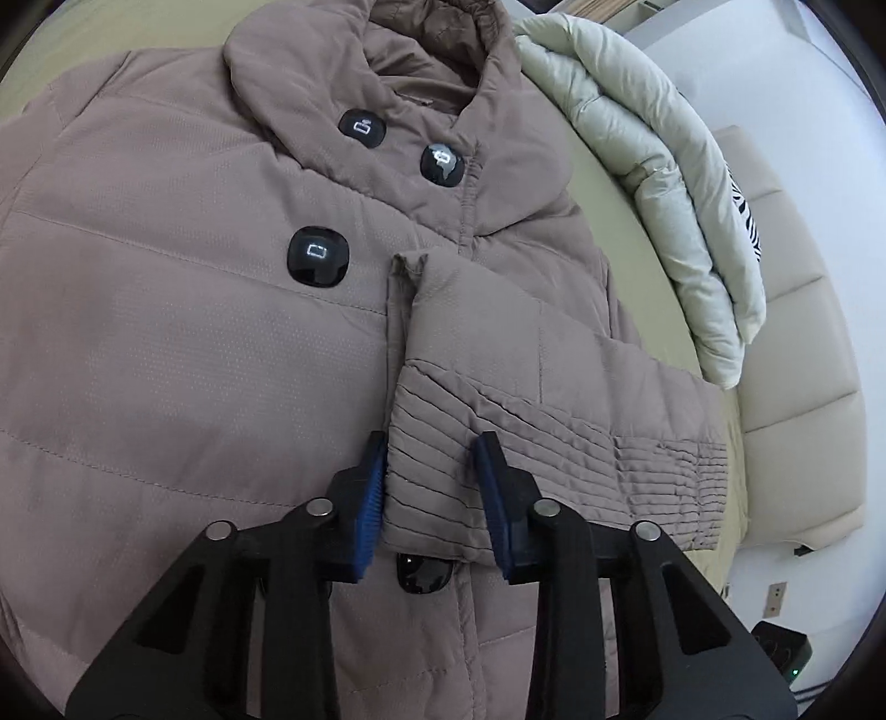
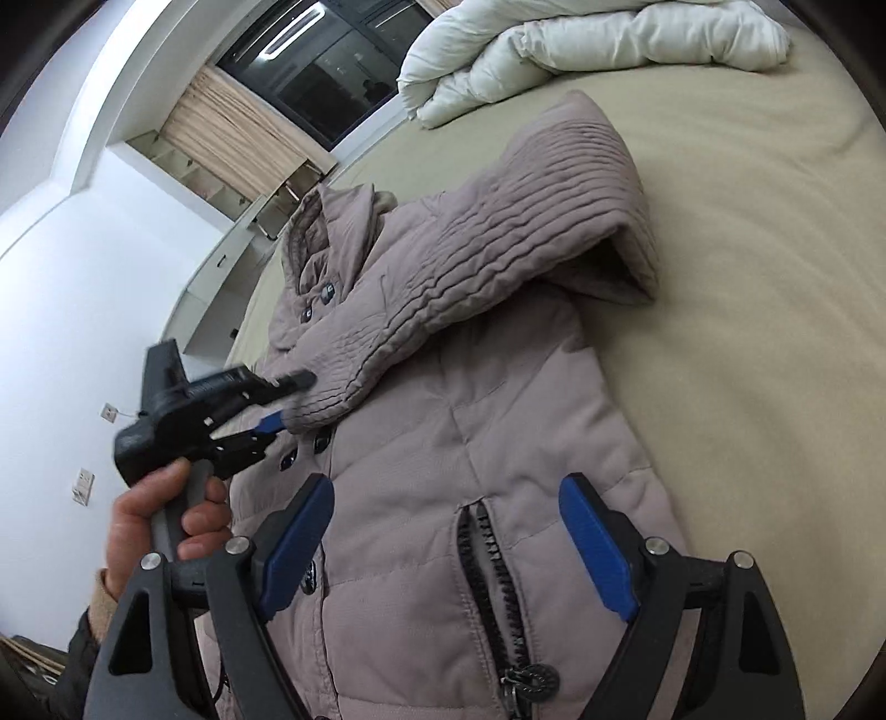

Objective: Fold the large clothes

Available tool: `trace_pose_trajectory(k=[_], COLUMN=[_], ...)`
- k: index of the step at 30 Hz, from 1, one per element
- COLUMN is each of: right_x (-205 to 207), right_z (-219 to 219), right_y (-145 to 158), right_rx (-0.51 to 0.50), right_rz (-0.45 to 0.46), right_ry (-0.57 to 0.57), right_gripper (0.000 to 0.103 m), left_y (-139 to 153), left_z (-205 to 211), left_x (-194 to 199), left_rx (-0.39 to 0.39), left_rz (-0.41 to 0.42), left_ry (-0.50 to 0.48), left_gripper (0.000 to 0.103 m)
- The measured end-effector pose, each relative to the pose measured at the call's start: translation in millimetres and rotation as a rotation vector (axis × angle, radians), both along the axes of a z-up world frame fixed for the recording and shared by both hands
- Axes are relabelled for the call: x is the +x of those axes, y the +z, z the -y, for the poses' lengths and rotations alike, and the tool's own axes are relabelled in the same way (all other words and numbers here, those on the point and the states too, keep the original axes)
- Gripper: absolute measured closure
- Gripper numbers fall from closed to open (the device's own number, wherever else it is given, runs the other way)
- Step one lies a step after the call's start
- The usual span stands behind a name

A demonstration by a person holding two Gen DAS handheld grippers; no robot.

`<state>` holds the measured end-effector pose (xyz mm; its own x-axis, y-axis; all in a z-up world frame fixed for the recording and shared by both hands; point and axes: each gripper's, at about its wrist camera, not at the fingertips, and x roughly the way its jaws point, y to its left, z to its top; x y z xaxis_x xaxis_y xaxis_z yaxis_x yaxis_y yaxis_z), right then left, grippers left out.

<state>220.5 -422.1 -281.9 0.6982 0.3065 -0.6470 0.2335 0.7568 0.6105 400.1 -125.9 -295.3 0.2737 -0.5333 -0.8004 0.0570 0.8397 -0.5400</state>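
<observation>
Coat [image 1: 166, 332]: lay buttoned, face up on bed [image 2: 775, 277]; puffy, soft, probably slippery. Sleeve cuff [image 1: 443, 471] folded across chest, seemingly pinched in left gripper [image 1: 432, 471]. Right gripper [image 2: 443, 531] spread wide, empty, above pocket zipper [image 2: 487, 581].

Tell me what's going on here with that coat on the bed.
A person is folding a brown padded coat laid front-up on a bed, a gripper in each hand. The left gripper is clamped on the cuff of one sleeve, which is already folded across the chest. The right gripper hangs open above the lower front, near a zipped pocket, holding nothing. A pale duvet lies bunched at the far side.
</observation>
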Motion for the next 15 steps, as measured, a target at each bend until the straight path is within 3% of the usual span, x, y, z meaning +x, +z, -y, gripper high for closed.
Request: trace_pose_trajectory(k=[3,9,10,15], right_x=[6.3,27.2,33.5,74.0], right_z=[9.2,30.8,32.9,26.6], right_y=[0.9,2.3,0.7,-13.3], right_rx=[0.055,0.208,0.255,0.526], right_rz=[0.023,0.050,0.050,0.044], right_ry=[-0.019,-0.081,-0.091,-0.103], right_gripper=[0.017,0.017,0.017,0.017], left_y=[6.1,42.8,43.8,38.6], left_z=[-9.4,-89.8,-104.4,-171.3], left_x=[-0.2,-0.2,1.8,3.6], left_rx=[-0.012,0.003,0.014,0.014], left_rz=[0.026,0.135,0.140,0.134], left_ry=[0.008,0.175,0.205,0.342], left_gripper=[0.088,0.090,0.094,0.095])
